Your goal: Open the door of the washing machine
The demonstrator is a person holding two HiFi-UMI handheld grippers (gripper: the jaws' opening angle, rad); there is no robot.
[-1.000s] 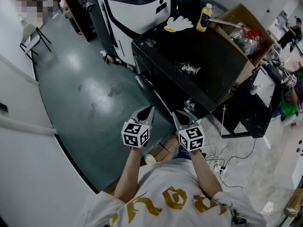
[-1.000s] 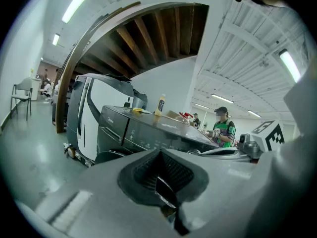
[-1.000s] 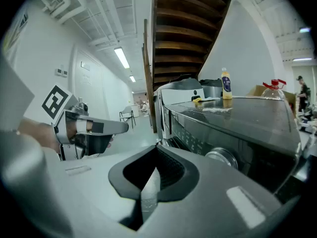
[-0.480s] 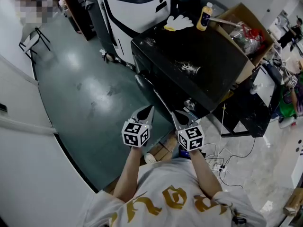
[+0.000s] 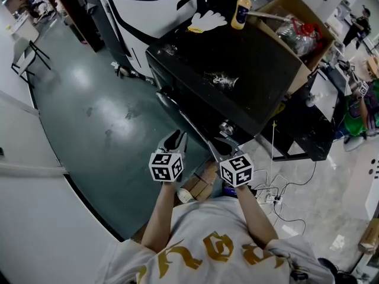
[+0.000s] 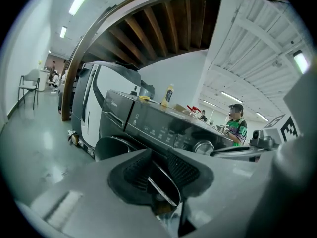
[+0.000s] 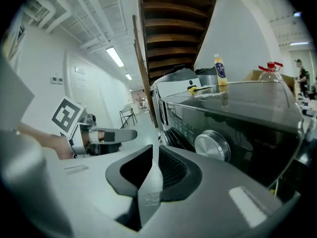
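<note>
Nothing of the task is judged done. The door point(image 5: 170, 105), on the front of the washing machine point(image 5: 237, 70), is touched by neither gripper, and whether it is latched cannot be told. The left gripper point(image 5: 176, 136) is held just before that front, its jaws narrowly parted with nothing between. The right gripper point(image 5: 218, 145), near the washing machine's knob point(image 7: 212, 145), is closed and empty. Reaching, grasping and swinging the door are left. The washing machine's top, with 1 bottle point(image 5: 240, 10), is shown from above only in the head view. The door's round face is shown only in the left gripper view.
</note>
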